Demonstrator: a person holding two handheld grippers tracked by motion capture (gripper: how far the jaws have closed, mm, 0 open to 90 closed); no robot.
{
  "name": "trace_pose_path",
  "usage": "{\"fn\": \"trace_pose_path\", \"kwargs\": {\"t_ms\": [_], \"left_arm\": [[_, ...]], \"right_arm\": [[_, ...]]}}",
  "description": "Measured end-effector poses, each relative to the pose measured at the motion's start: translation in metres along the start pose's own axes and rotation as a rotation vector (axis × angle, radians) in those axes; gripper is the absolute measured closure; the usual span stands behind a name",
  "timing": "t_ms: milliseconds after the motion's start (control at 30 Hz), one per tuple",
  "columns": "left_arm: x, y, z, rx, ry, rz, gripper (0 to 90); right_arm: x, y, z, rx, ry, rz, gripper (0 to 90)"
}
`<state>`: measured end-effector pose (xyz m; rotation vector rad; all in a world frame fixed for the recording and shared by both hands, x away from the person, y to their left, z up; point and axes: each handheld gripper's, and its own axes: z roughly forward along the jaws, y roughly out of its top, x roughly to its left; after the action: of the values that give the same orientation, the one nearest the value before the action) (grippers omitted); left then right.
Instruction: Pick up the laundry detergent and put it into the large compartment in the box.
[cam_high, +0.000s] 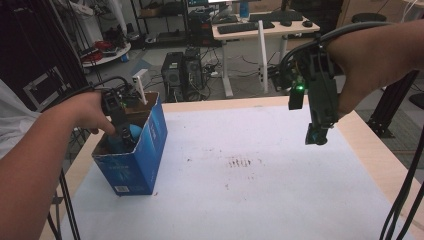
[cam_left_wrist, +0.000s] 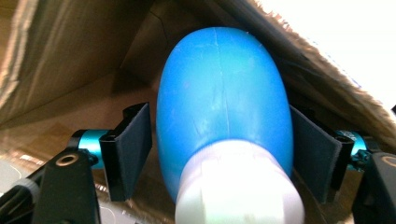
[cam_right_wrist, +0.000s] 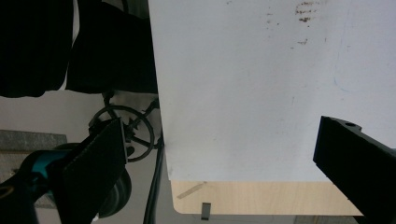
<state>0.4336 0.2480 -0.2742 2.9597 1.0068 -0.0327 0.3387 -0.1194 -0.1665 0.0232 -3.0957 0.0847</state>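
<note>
Left gripper (cam_high: 121, 134) reaching down into an open blue carton (cam_high: 145, 160) that stands near the left edge of the table (cam_high: 370, 150). In the left gripper view, a blue bottle (cam_left_wrist: 224, 102) with a white cap (cam_left_wrist: 238, 186) lies inside the carton, cap toward the camera. The jaws flank the bottle's body; a sliver of gap shows on the left pad (cam_left_wrist: 133, 149), while the other pad sits close against the far flank. The grip reads as released, the bottle resting on the cardboard.

Right gripper (cam_high: 316, 136) held in the air above the right part of the table, pointing down, jaws spread with nothing between them.

Risks, as judged from this moment: the rounded, smooth bottle may roll or tip against the carton wall once unsupported. A pad may catch on the bottle while the gripper withdraws and drag it upward. The hand may nudge the light carton toward the nearby left edge, since nothing braces it.

Surface: pale wooden tabletop covered by a white sheet (cam_high: 260, 190), marked with dark smudges (cam_high: 242, 162) near its centre. Room: a workshop, with a desk (cam_high: 265, 30) bearing a keyboard (cam_high: 237, 27) beyond the far edge, computer towers (cam_high: 182, 75) on the floor, and loose cables.
</note>
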Motion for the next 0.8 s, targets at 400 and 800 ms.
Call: {"fn": "trace_pose_path", "kwargs": {"t_ms": [400,800], "left_arm": [[-0.002,-0.005,-0.023,0.002,-0.007,-0.041,17.9],[-0.007,-0.009,-0.049,-0.022,-0.021,-0.024,10.0]], "right_arm": [[-0.002,0.002,0.0,-0.005,-0.002,-0.011,1.8],[-0.003,0.004,0.001,-0.004,0.002,-0.012,1.8]]}}
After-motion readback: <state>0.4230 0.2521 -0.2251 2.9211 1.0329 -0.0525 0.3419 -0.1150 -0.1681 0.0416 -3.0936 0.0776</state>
